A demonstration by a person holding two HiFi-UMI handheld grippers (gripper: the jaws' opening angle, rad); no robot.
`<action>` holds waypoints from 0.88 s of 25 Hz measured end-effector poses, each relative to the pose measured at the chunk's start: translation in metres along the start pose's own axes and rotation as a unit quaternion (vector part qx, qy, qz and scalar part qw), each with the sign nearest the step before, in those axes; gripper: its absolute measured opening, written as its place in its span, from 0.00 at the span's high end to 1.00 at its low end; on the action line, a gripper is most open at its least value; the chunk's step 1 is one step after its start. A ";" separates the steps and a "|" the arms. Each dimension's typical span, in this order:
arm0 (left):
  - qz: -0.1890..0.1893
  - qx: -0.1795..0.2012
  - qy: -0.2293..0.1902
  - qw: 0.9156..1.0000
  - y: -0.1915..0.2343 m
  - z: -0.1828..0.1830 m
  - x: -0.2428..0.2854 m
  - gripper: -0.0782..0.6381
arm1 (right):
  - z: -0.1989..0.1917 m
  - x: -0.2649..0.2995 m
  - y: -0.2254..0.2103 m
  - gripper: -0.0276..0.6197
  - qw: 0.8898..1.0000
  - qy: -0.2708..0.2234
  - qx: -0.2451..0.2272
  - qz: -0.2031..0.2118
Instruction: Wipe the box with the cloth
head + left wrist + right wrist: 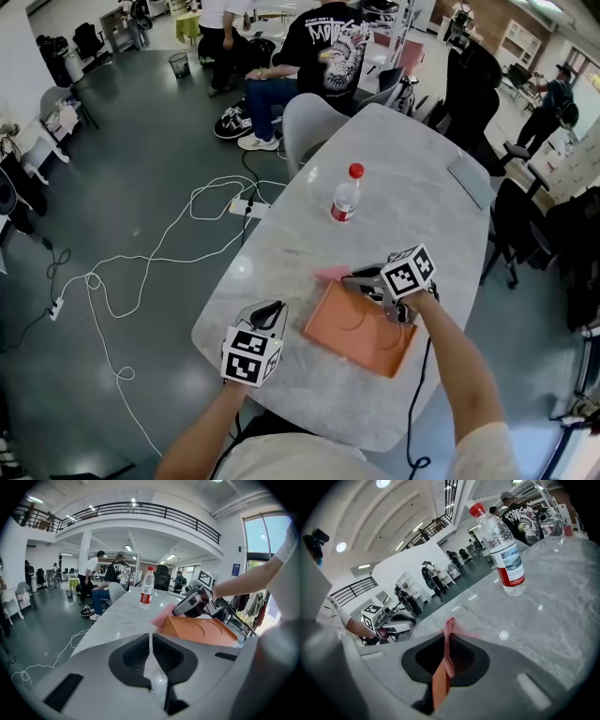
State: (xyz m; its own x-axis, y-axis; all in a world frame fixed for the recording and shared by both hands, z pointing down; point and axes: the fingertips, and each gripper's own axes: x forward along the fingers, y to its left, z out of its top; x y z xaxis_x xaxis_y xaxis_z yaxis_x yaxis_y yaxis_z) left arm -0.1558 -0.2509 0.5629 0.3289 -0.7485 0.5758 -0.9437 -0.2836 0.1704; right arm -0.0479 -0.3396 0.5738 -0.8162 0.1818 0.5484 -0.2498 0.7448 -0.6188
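Observation:
A flat orange box (pixel 366 330) lies on the marble table (pixel 412 197) in front of me, and it also shows in the left gripper view as the orange box (pixel 201 630). A pink cloth (pixel 331 275) pokes out at its far left corner. My right gripper (pixel 356 279) is at that corner, shut on the pink cloth (pixel 449 634); an orange strip of the box's edge shows in the slit below the cloth. My left gripper (pixel 272 307) hovers just left of the box, apart from it, its jaws shut (pixel 151 637) with nothing between them.
A water bottle with a red cap (pixel 346 197) stands upright beyond the box. A flat grey slab (pixel 472 183) lies near the table's right edge. A grey chair (pixel 309 127) and a seated person (pixel 323 52) are at the far end. Cables (pixel 169 253) trail on the floor at the left.

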 end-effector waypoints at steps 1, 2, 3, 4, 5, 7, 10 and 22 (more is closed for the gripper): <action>-0.002 0.002 0.000 1.000 -0.002 0.000 0.001 0.85 | -0.001 -0.002 0.000 0.93 1.000 -0.001 0.002 0.000; -0.003 0.003 0.000 1.000 -0.004 0.001 0.002 0.85 | -0.003 -0.004 -0.001 0.93 1.000 -0.002 0.004 0.000; -0.004 0.004 0.001 1.000 -0.005 0.001 0.003 0.85 | -0.004 -0.006 -0.001 0.93 1.000 -0.002 0.005 0.000; -0.004 0.005 0.001 1.000 -0.006 0.001 0.004 0.85 | -0.006 -0.007 -0.002 0.93 1.000 -0.001 0.006 -0.001; -0.005 0.005 0.001 1.000 -0.006 0.001 0.005 0.85 | -0.008 -0.009 -0.003 0.93 1.000 0.000 0.007 -0.003; -0.004 0.005 0.002 1.000 -0.005 0.000 0.006 0.85 | -0.012 -0.012 -0.004 0.93 1.000 0.002 0.009 -0.004; -0.003 0.003 0.002 1.000 -0.004 0.001 0.007 0.85 | -0.018 -0.018 -0.005 0.93 1.000 0.006 0.015 -0.006; -0.009 0.006 0.000 1.000 -0.011 0.004 0.011 0.85 | -0.044 -0.047 -0.009 0.93 0.999 0.007 0.041 -0.023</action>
State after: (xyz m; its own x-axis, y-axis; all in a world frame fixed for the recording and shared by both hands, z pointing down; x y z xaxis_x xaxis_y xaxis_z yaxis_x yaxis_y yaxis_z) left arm -0.1417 -0.2581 0.5638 0.3458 -0.7434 0.5725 -0.9371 -0.3043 0.1709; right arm 0.0157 -0.3270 0.5781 -0.7963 0.1578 0.5840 -0.3288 0.6974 -0.6368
